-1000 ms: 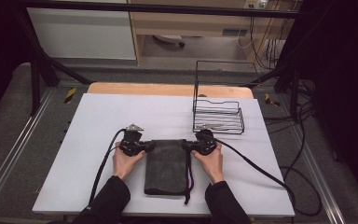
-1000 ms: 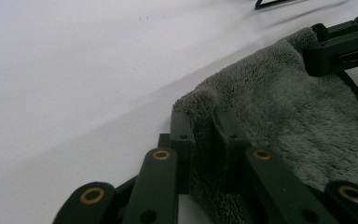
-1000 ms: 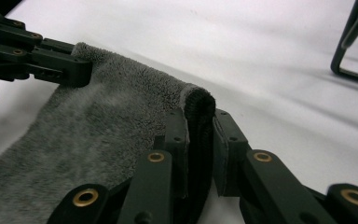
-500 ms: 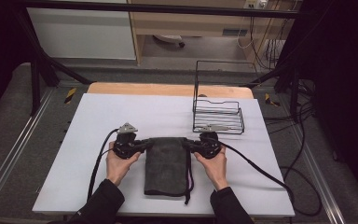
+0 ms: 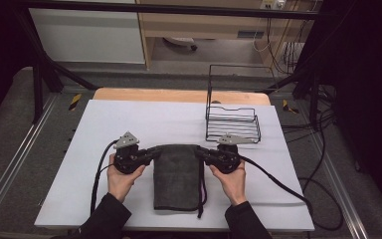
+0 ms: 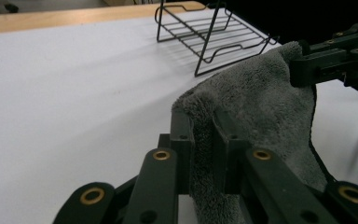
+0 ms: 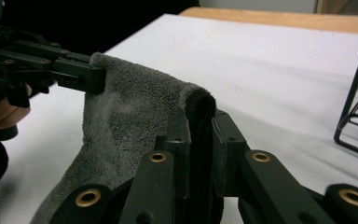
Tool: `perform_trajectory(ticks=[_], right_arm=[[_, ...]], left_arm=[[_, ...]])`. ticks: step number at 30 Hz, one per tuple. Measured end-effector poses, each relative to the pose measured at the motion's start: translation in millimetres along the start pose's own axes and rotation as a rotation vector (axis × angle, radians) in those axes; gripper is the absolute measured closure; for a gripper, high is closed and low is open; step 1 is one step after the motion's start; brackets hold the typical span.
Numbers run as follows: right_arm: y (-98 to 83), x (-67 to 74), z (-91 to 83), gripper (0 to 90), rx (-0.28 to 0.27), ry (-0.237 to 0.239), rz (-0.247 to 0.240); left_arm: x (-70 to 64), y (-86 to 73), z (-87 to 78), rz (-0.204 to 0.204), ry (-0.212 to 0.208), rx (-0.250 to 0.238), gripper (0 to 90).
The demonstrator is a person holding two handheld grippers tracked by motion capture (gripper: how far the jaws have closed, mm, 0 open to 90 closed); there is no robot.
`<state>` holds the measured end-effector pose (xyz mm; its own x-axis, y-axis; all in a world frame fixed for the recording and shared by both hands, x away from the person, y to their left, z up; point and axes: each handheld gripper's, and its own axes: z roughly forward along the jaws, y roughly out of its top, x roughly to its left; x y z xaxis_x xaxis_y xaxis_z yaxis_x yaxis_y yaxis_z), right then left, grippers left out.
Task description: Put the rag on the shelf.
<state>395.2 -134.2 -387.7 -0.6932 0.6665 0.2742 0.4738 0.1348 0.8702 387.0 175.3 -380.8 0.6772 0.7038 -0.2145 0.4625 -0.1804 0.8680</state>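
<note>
A dark grey towel (image 5: 176, 174) with a dark cord along its right edge lies lengthwise on the white tabletop (image 5: 129, 119), its far edge raised. My left gripper (image 5: 158, 150) is shut on the far left corner, and in the left gripper view the jaws (image 6: 204, 126) pinch the plush cloth (image 6: 261, 107). My right gripper (image 5: 199, 152) is shut on the far right corner; the right gripper view shows its jaws (image 7: 198, 126) clamped on a rolled hem of the towel (image 7: 130, 112). The two grippers point toward each other, and each sees the other across the cloth.
A black wire basket (image 5: 233, 122) with a tall back frame stands at the far right of the table, just beyond the right gripper. A wooden strip (image 5: 179, 95) borders the far edge. Cables trail from both grippers toward the near side and off to the right.
Both hands have risen and moved away from the person together, drawing the towel's far edge up and farther along the table. Both grips have held.
</note>
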Motion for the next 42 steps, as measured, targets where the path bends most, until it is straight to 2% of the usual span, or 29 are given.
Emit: perform_trajectory(ticks=[7,21,32,42], right_arm=[[3.8,9.9,-10.3,80.0,-0.048,-0.007,-0.026],[16.1,19.4,-29.8,80.1,-0.123,-0.012,-0.064],[30.5,29.8,-52.5,80.2,-0.200,-0.027,-0.108],[41.3,31.9,-71.4,80.3,-0.275,-0.053,-0.118]], left_arm=[[-9.7,4.8,-9.1,0.019,0.008,-0.038,79.7],[-20.8,15.2,-22.7,0.034,-0.011,-0.105,79.6],[-35.0,31.6,-31.5,0.084,-0.009,-0.174,79.6],[-47.3,51.0,-30.7,0.100,-0.020,-0.246,79.7]])
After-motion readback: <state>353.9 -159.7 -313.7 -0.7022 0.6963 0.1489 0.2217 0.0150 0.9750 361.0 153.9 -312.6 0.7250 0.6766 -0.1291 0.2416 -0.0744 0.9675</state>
